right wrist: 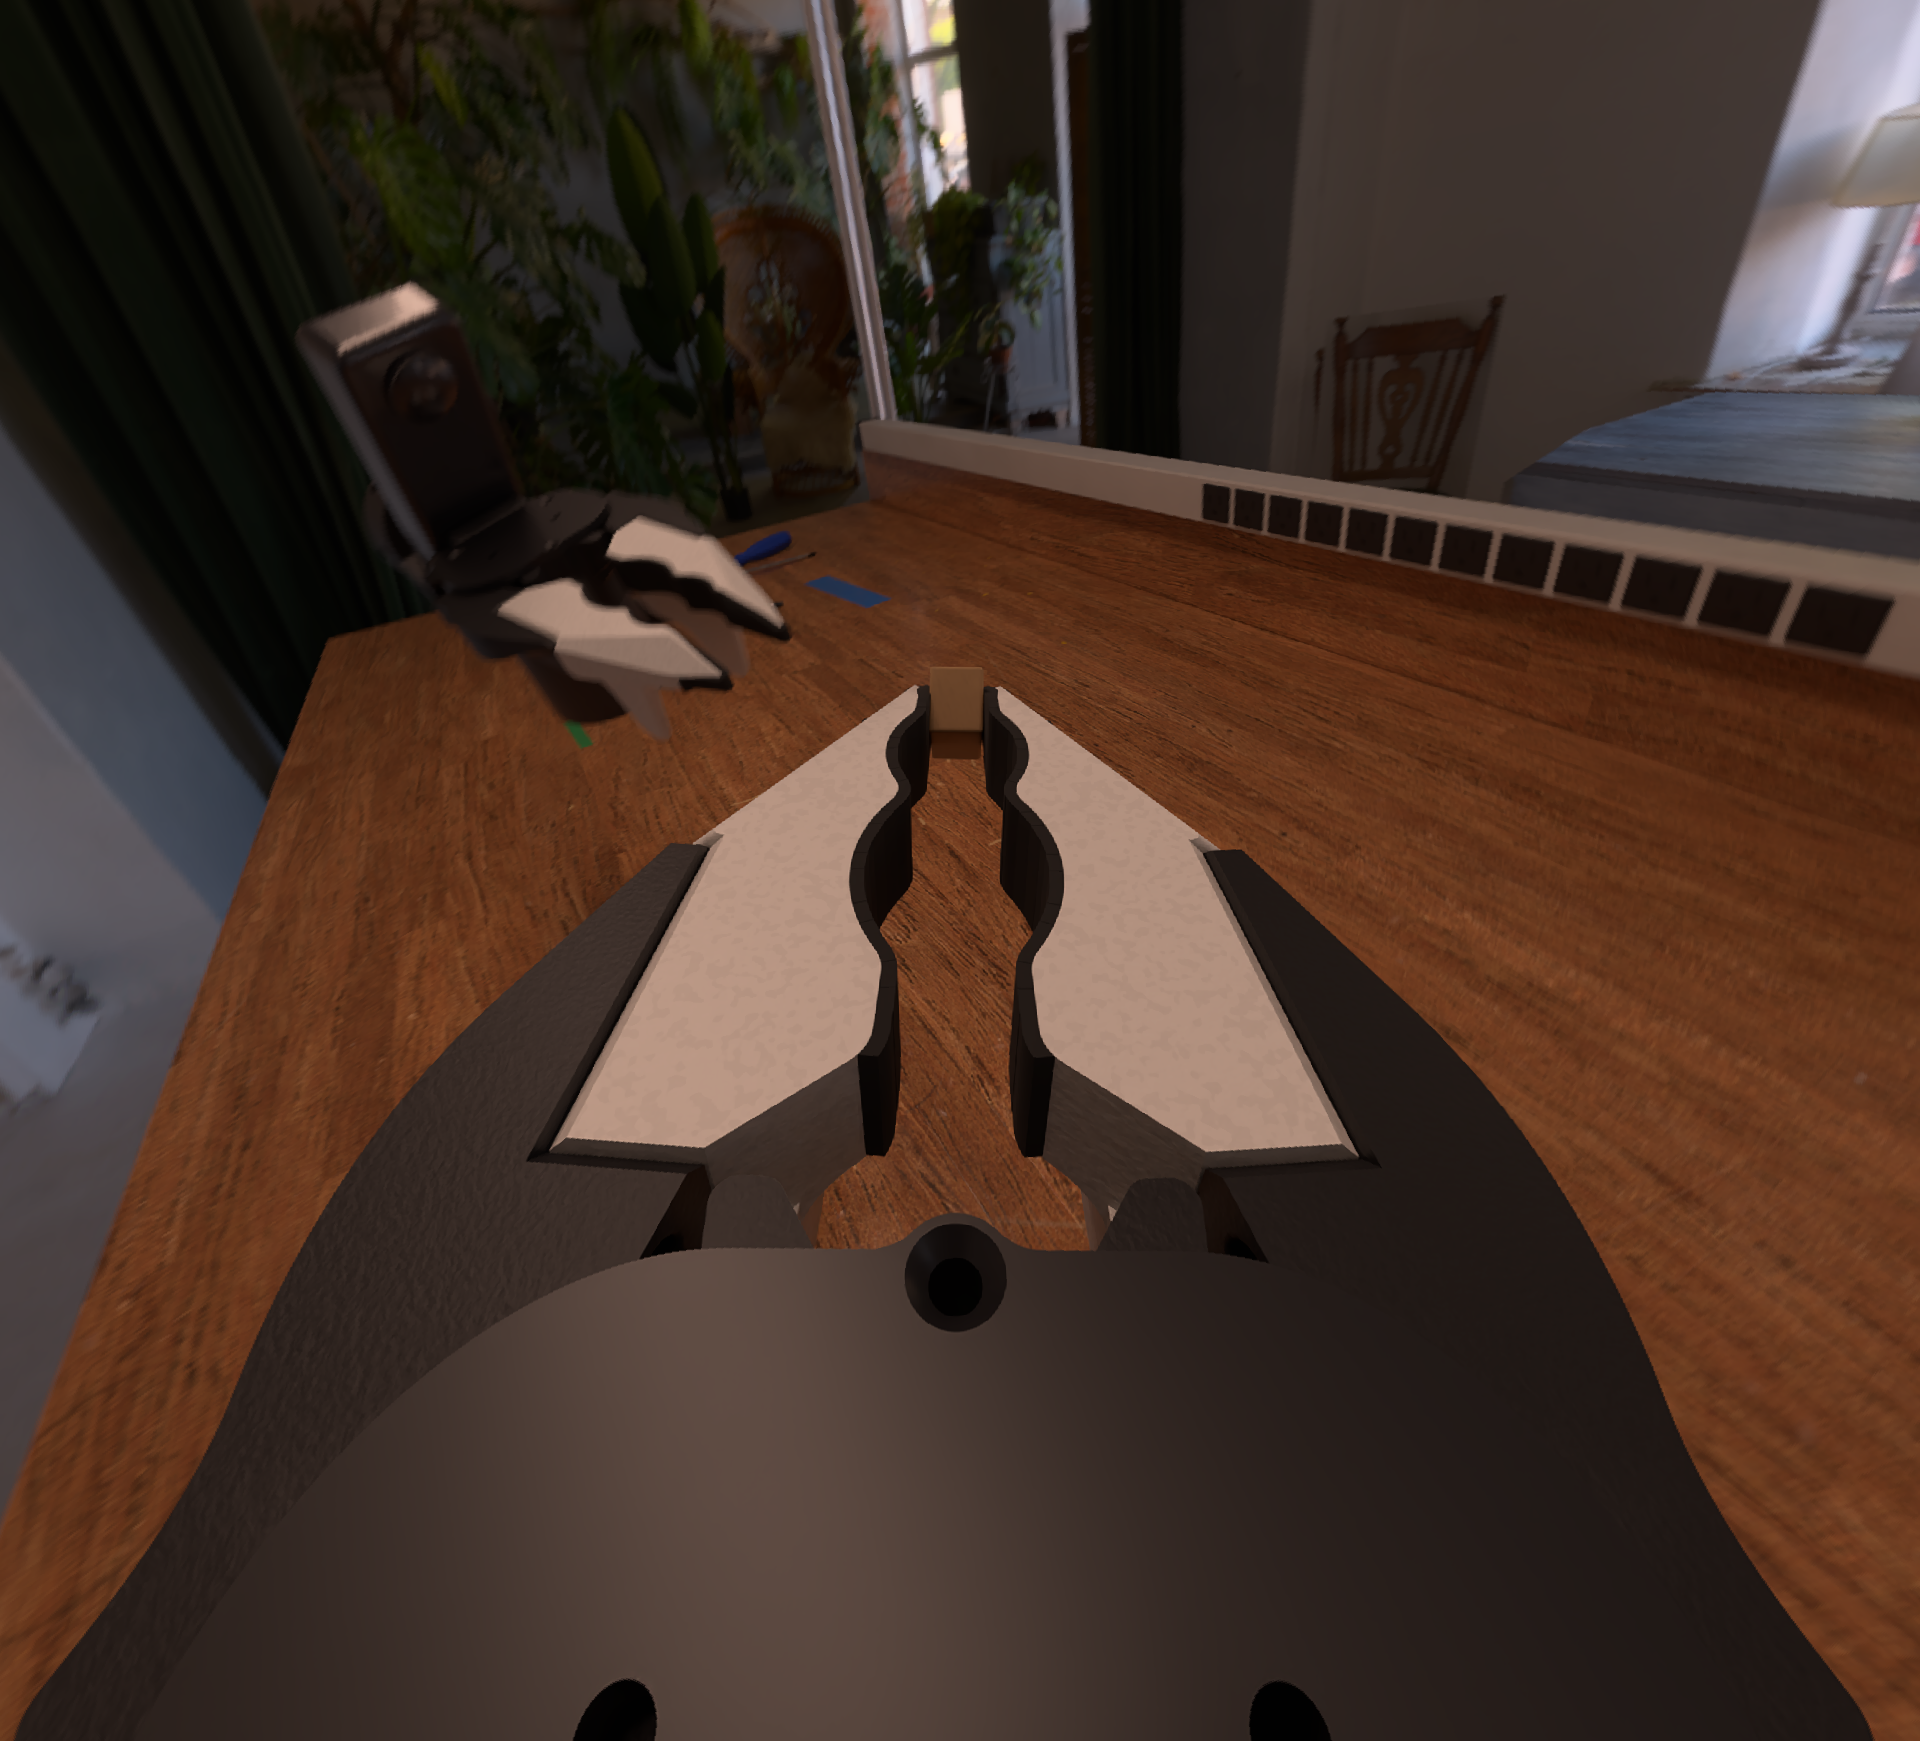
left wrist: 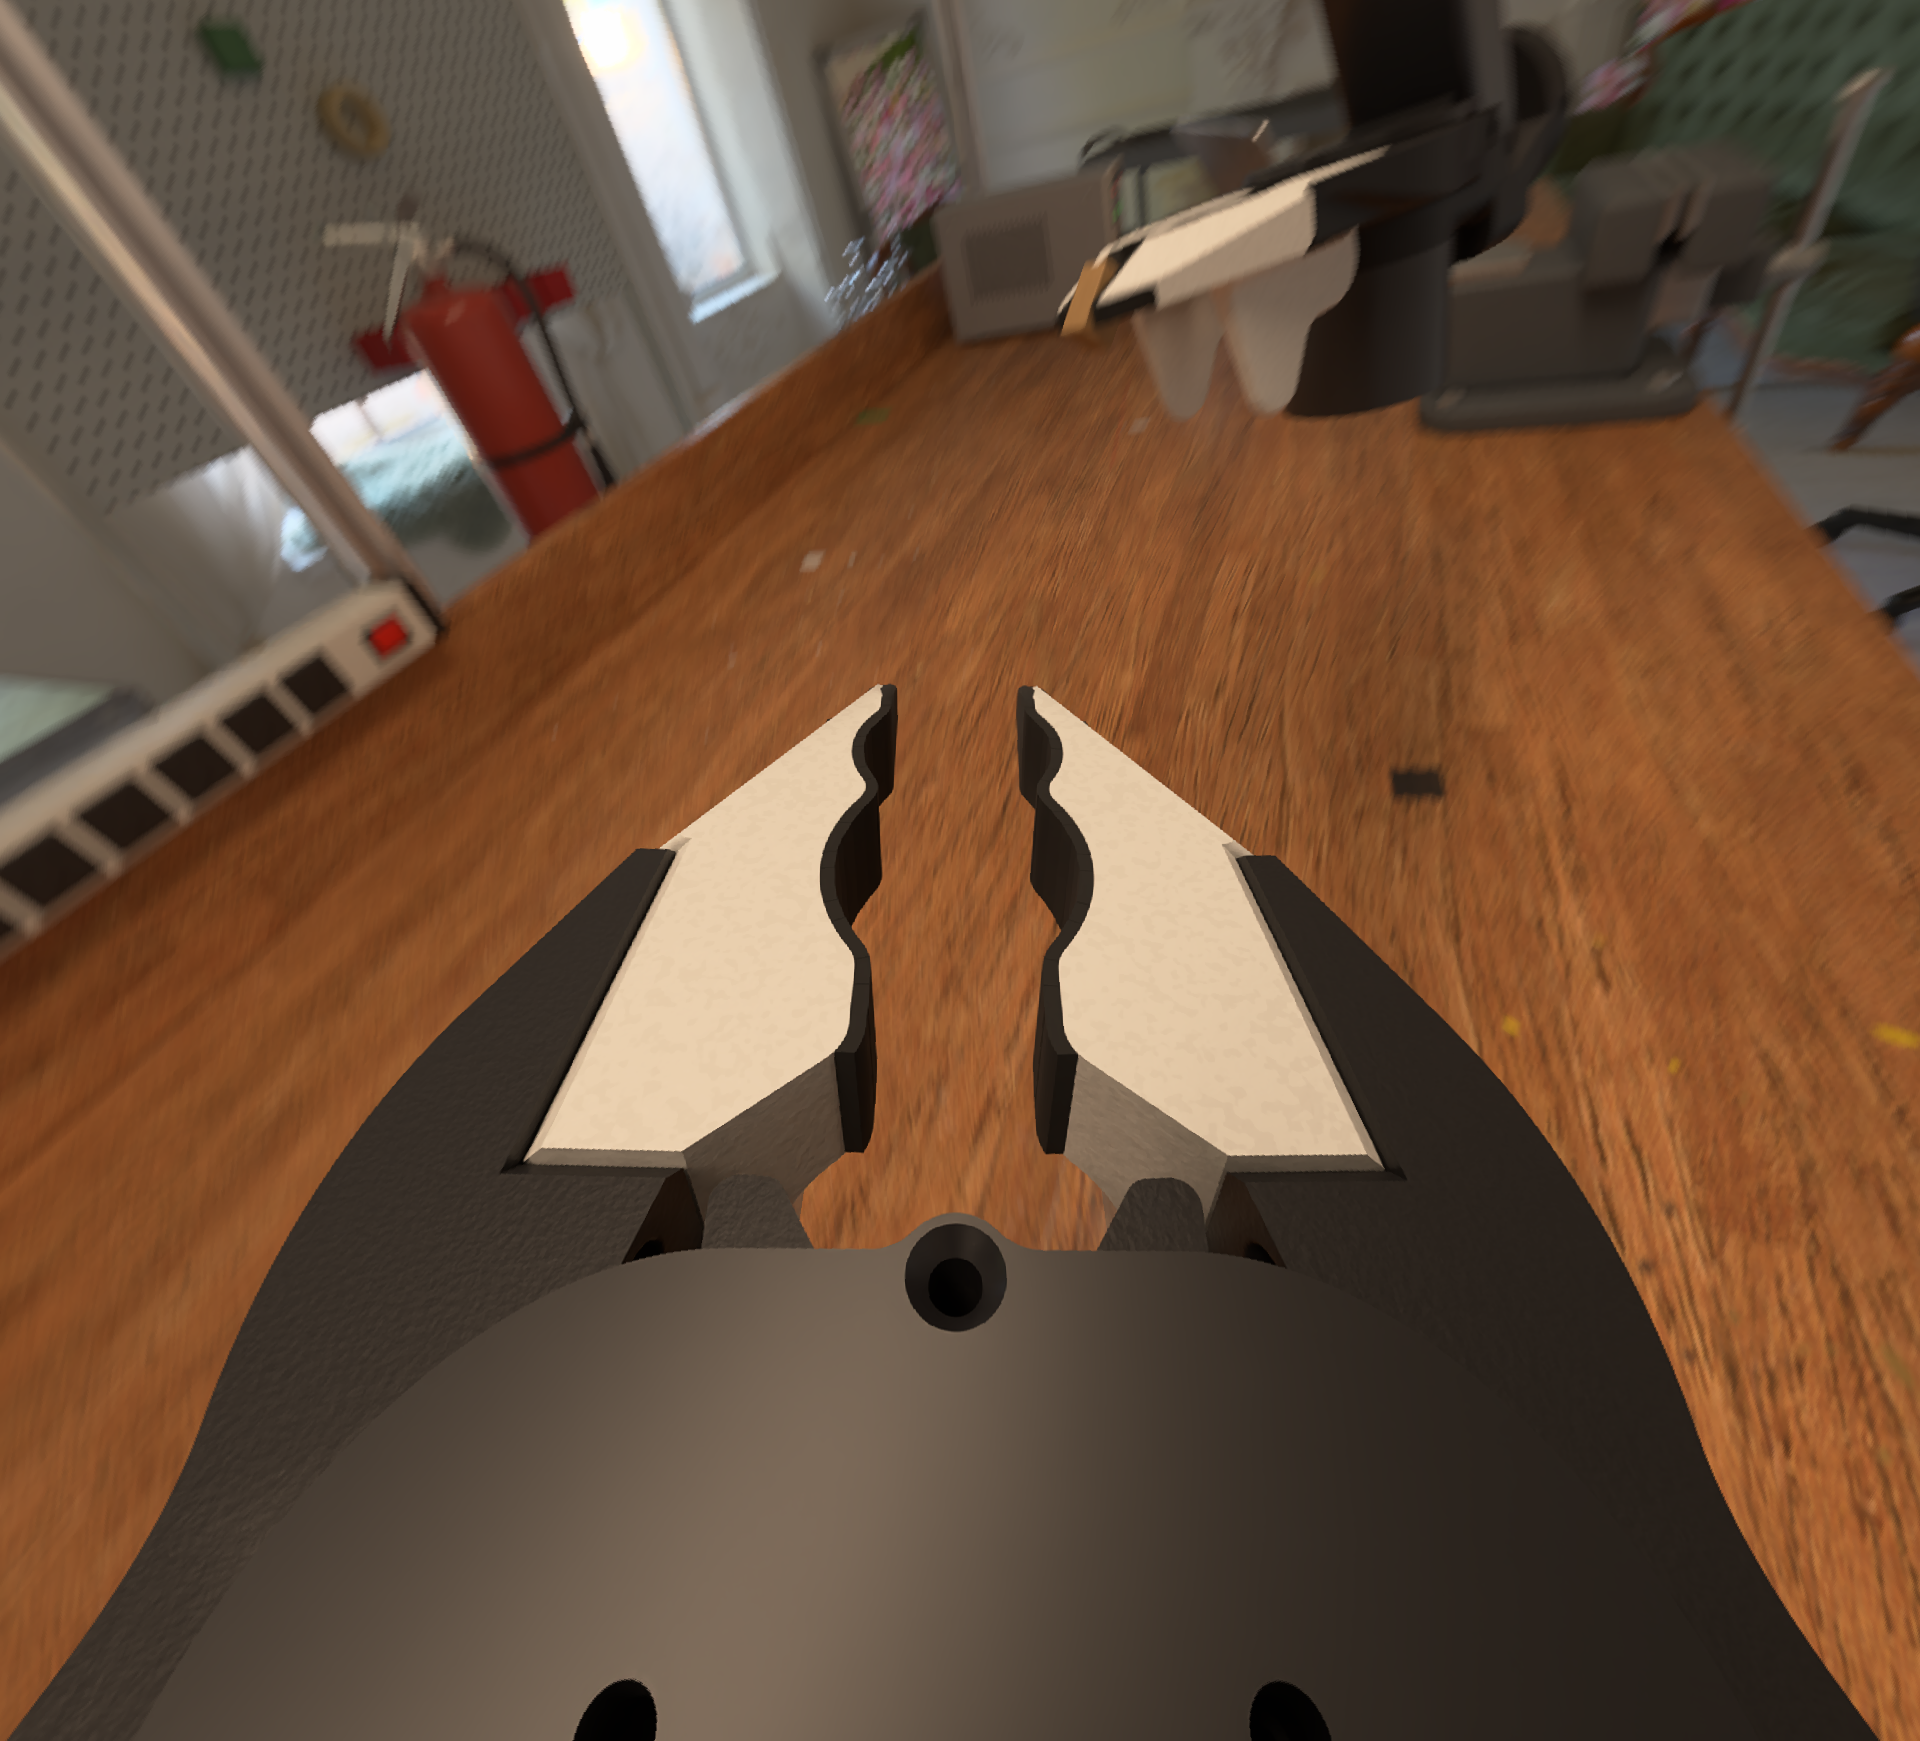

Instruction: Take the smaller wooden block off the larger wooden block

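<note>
The right gripper (right wrist: 956,704) clamps its fingertips on the smaller wooden block (right wrist: 956,699), a pale piece held above the wooden table (right wrist: 1455,860), its long axis upright and a broad face toward the camera. The left gripper (left wrist: 956,699) hangs with fingers apart, empty, above bare tabletop.

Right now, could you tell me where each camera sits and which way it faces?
Left wrist view: sits on the left tongs, looking forward low along the wooden table toward a window and a red fire extinguisher; its own two fingers show, apart and empty.
Right wrist view: sits on the right tongs, looking along the table toward plants and a white power strip; its fingertips grip a small wooden block.
Shared: the table, the power strip, and each view shows the other tongs farther off.
</note>
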You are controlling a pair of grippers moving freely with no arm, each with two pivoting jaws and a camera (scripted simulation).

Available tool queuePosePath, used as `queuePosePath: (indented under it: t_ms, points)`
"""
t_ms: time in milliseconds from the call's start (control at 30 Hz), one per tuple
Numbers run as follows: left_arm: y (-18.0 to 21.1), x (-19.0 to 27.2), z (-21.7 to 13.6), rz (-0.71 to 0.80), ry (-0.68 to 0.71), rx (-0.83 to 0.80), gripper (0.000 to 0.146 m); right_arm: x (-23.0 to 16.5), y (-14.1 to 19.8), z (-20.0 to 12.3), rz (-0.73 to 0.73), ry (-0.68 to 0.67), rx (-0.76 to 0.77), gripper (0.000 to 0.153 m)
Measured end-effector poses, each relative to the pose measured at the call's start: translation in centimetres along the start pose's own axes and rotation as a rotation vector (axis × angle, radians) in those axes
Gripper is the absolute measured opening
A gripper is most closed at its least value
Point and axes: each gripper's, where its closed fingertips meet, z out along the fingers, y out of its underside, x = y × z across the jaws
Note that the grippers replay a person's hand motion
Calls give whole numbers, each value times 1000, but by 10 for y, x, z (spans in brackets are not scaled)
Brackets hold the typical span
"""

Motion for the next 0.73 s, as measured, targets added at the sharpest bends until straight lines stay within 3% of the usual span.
queuePosePath:
  t_ms: [100,200,300,433,733]
  points:
    - [-62,-9,11,33,75,118,23,-6,-33,8,-61,-20,-118,9]
    - [-94,-17,15,23,60,243,20,-2,-36,18,-113,34,-192,9]
    - [-89,-8,17,-33,167,311,20,-1,-23,29,-90,-10,-183,9]
    - [-71,-12,25,-58,239,271,23,0,-20,42,88,-137,-198,9]
    - [-58,-12,46,-205,358,248,23,-9,-7,56,99,-206,-242,9]
